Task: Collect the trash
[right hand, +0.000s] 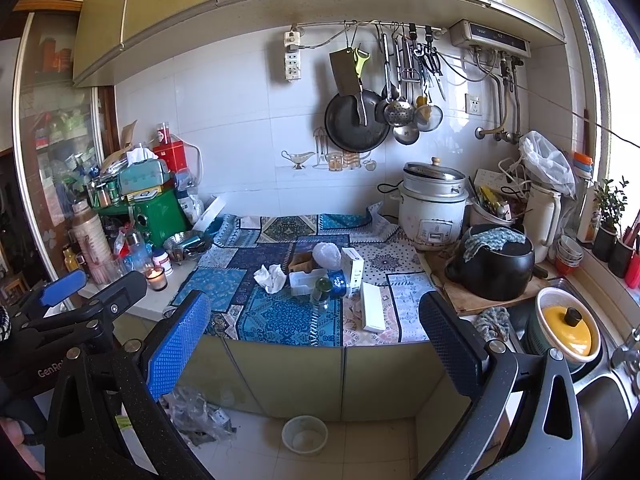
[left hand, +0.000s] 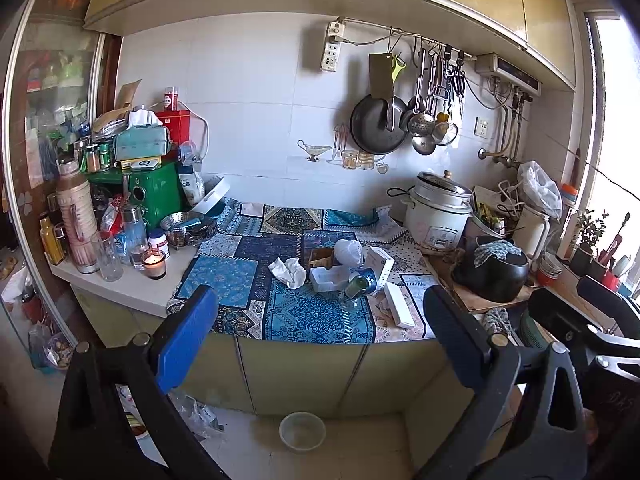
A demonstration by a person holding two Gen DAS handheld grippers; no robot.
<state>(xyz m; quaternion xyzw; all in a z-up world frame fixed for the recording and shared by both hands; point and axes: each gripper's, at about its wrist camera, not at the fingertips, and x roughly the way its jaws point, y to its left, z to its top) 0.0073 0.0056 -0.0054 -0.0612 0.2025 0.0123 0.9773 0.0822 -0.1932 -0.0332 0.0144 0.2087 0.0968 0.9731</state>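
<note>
Blue-patterned patchwork cloth (right hand: 280, 312) covers the tabletop (left hand: 128, 292), and the trash sits in one cluster at its middle: crumpled white tissue (right hand: 271, 277), flat white plastic tray (right hand: 304, 282), small green glass bottle (right hand: 321, 291), blue round tin (right hand: 338, 283), upright white carton (right hand: 353, 266), long flat white box (right hand: 373, 306).

We hold both tools back from the cabinet front, above the floor. Left tool (left hand: 320, 336): blue-padded fingers spread wide, nothing between them. Right tool (right hand: 316, 340): likewise spread, empty.

Cluster lies straight ahead of both tools and higher, well apart. The tissue is on the cluster's left edge, the long box on its right with its long axis running toward the front edge. We judge the left tool better placed for the tissue, the right for the box.

White round bowl (right hand: 305, 435) stands on the floor below; whether it is the bin, we cannot tell.
</note>
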